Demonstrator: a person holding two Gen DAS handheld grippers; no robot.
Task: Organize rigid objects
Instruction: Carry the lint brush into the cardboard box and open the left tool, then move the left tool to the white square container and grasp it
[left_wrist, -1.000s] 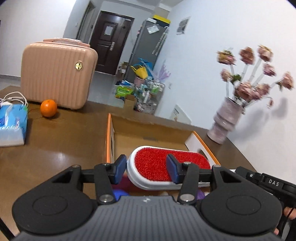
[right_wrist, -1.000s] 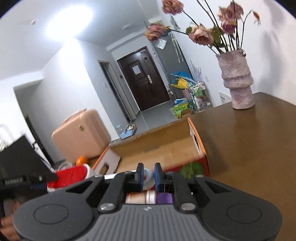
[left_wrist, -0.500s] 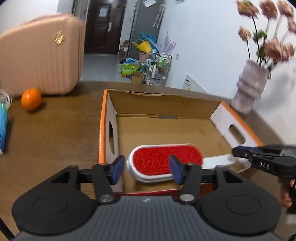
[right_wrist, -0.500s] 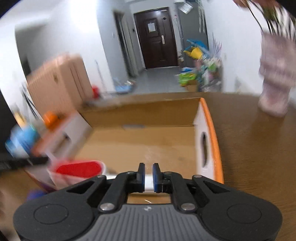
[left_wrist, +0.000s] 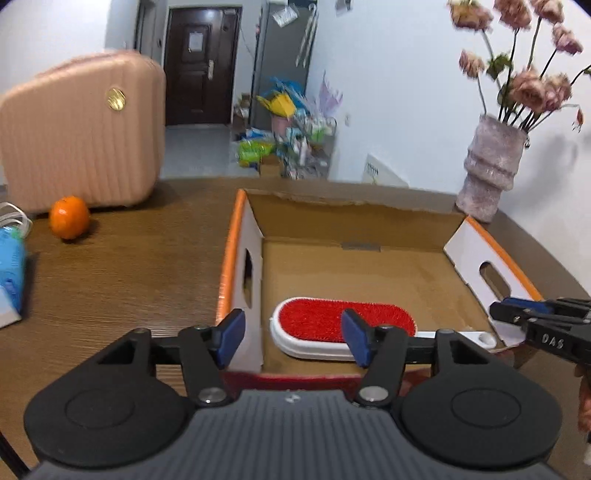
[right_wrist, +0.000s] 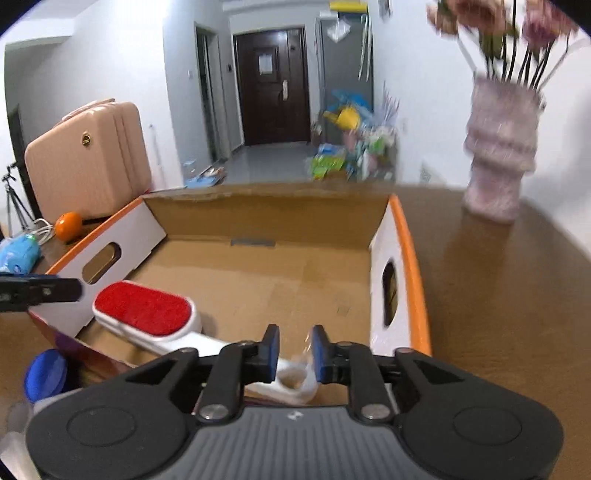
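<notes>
A white lint brush with a red pad (left_wrist: 343, 321) lies on the floor of the open cardboard box (left_wrist: 354, 221), near its front edge. It also shows in the right wrist view (right_wrist: 144, 310), its handle end (right_wrist: 295, 380) between my right fingers. My left gripper (left_wrist: 291, 339) is open and empty, just behind the brush head above the box's front wall. My right gripper (right_wrist: 295, 354) is open around the handle end, not clamping it. The box (right_wrist: 266, 218) holds nothing else that I can see.
A pink suitcase (left_wrist: 77, 140), an orange (left_wrist: 69, 221) and a blue tissue pack (left_wrist: 11, 273) stand on the brown table to the left. A vase of flowers (left_wrist: 491, 166) stands right of the box. A blue lid (right_wrist: 46, 374) lies in front of the box.
The brush has gone down from above the box onto the box floor. Both grippers have opened and let go of it; the left jaws are now much wider.
</notes>
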